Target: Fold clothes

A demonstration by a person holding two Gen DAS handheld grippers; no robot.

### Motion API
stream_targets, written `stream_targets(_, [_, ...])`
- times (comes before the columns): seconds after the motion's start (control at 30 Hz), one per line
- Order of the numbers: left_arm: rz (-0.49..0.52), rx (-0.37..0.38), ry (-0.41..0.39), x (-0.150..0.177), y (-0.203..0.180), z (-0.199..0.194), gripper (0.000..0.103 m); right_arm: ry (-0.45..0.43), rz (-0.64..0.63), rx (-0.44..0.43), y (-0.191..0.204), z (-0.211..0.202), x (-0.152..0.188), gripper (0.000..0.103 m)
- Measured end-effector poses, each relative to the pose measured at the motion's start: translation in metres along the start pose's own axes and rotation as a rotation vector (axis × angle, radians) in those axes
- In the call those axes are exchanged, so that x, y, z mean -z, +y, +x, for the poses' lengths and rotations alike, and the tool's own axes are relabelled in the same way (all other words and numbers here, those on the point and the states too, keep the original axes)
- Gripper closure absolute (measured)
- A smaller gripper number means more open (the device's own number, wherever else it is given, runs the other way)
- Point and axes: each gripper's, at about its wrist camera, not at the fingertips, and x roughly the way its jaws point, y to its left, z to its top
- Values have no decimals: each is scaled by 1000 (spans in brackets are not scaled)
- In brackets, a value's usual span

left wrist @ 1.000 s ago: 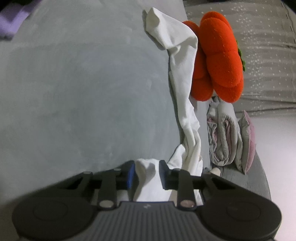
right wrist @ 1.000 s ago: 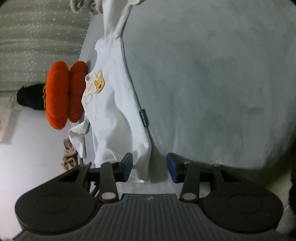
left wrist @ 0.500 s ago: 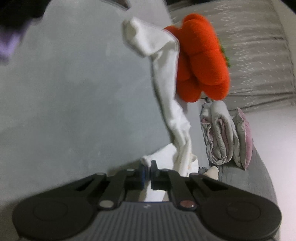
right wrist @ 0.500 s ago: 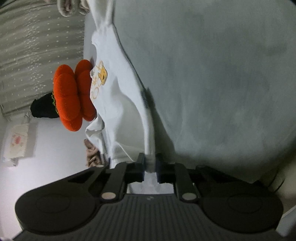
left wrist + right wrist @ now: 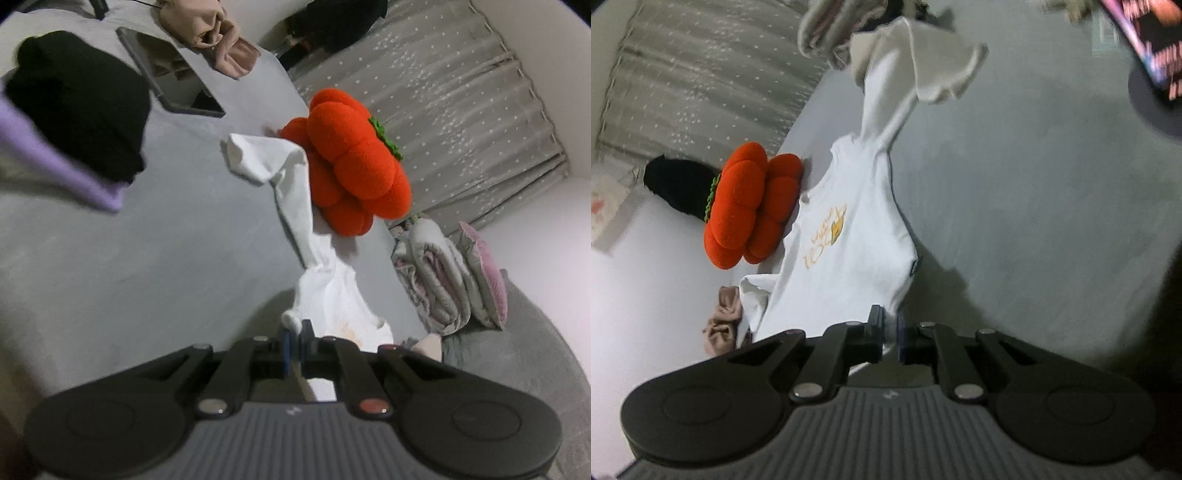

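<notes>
The right hand-held gripper (image 5: 891,334) is closing on the hem of a white T-shirt (image 5: 849,236) with a yellow print, the cloth pinched between its jaws. The shirt stretches along the grey bed (image 5: 1034,184) near its edge, beside an orange pumpkin cushion (image 5: 746,206). A beige garment (image 5: 722,325) lies past that edge.

Bedroom in a home. Grey bed (image 5: 147,258) w/ orange pumpkin cushion (image 5: 354,177), rolled quilts (image 5: 436,280), starry grey curtain (image 5: 443,103), clothes piles.

Each black gripper (image 5: 294,341) has ribbed grey housing, silver rivets and blue pads.
</notes>
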Motion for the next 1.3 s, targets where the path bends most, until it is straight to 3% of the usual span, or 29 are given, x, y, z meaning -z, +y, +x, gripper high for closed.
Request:
stream_targets(0.23, [93,-85,41,35,10,-9,98,-29,-151,109,7,6,6,94])
stream_targets(0.5, [189,-193,131,47,25,10,98,19,-270,243,-6,25,27,94])
stream_targets(0.67, [236,-209,139,50,22,9,94,26,-355,294,-8,34,37,94])
stream_targets(0.73, [258,-204,122,50,18,5,91,17,-370,290,-8,32,37,92])
stream_targets(0.77, [277,-198,104,50,15,2,85,8,-374,286,-7,30,36,84])
stream_targets(0.87, [360,-177,43,54,1,-6,65,-52,-413,300,-3,23,35,83])
stream_targets(0.93, [420,-152,27,58,-9,-5,63,-86,-437,290,1,20,36,83])
stream_targets(1.1, [497,-53,93,72,-27,13,55,-123,-527,215,20,27,52,81])
stream_targets(1.13, [520,-39,108,77,-30,17,54,-121,-555,205,25,30,56,79])
stream_targets(1.2, [564,-11,138,87,-38,25,53,-120,-612,185,34,36,68,63])
stream_targets(1.3, [641,22,174,103,-49,38,53,-110,-678,161,46,49,80,62])
